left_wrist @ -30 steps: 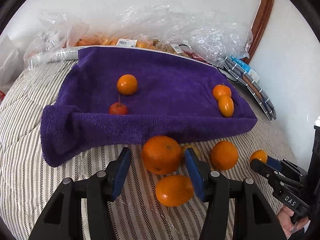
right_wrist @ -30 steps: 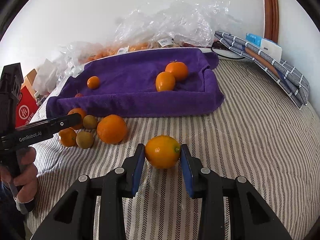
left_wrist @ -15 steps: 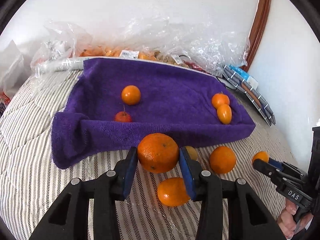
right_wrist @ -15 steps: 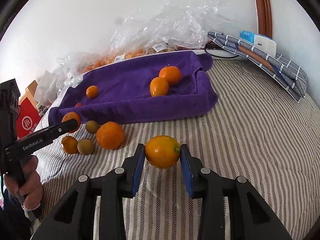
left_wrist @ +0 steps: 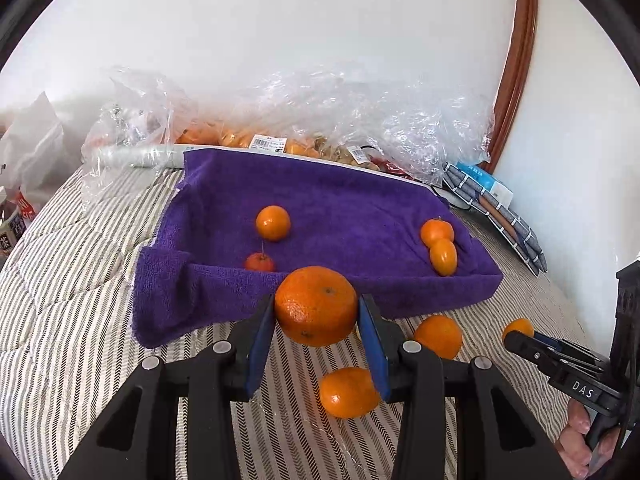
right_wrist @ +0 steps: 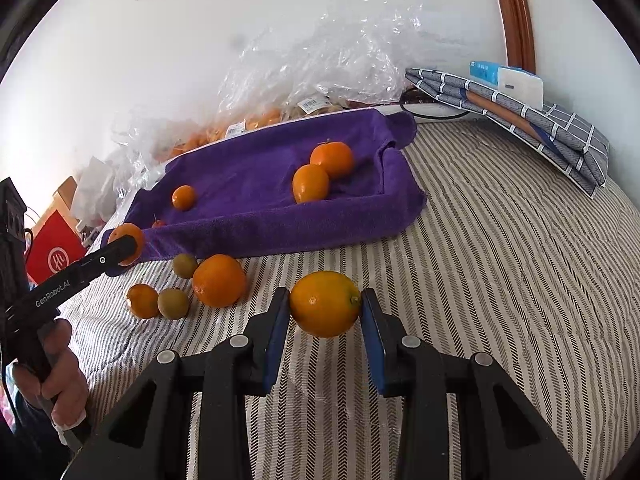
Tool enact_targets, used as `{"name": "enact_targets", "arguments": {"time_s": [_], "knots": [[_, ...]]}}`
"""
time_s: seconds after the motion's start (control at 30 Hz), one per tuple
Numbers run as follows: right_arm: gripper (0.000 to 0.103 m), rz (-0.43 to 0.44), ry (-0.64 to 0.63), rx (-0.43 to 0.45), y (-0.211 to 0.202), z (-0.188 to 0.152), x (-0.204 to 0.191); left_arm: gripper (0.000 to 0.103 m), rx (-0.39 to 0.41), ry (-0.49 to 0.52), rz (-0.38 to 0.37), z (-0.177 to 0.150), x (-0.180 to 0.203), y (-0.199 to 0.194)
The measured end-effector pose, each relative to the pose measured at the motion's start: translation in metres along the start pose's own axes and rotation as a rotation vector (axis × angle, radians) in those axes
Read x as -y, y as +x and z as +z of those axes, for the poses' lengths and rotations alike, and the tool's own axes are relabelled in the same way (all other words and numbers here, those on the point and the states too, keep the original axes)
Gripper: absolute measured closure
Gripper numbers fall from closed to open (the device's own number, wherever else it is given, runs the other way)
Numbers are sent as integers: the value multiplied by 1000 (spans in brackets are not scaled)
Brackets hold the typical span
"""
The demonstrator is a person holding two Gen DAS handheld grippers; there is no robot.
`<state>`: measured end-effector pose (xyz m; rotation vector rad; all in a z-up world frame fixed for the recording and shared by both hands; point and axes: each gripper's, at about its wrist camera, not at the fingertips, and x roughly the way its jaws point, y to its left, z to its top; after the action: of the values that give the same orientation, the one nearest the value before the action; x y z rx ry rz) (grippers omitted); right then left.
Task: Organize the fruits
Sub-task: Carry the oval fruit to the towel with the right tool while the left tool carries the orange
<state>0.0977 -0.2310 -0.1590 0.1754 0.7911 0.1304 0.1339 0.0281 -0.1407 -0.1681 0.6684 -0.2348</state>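
Observation:
My left gripper is shut on a large orange and holds it above the striped bed, in front of the purple towel tray. My right gripper is shut on a yellow-orange citrus, lifted off the bed to the right of the tray. The tray holds a small orange, a tiny red fruit and two oranges at its right end. Loose oranges and green-brown fruits lie on the bed in front.
Crumpled plastic bags with more fruit lie behind the tray by the white wall. Folded checked cloth and a blue-white box sit at the back right. A red bag stands at the bed's left edge.
My left gripper closed on the large orange and lifted it toward the tray. My right gripper rose with the citrus in it.

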Motion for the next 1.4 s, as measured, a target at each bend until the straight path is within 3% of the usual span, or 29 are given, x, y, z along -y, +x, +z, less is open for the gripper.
{"name": "enact_targets", "arguments": {"time_s": [0.73, 0.83, 1.2, 1.4], "knots": [[68, -85, 21, 33, -4, 3, 0, 63, 60, -18, 51, 0, -2, -12], [68, -88, 1, 33, -6, 7, -5, 63, 78, -26, 85, 2, -4, -14], [68, -57, -64, 114, -17, 56, -22, 63, 80, -82, 120, 23, -22, -21], [68, -46, -56, 119, 1, 76, -18, 63, 99, -99, 155, 50, -33, -19]]}}
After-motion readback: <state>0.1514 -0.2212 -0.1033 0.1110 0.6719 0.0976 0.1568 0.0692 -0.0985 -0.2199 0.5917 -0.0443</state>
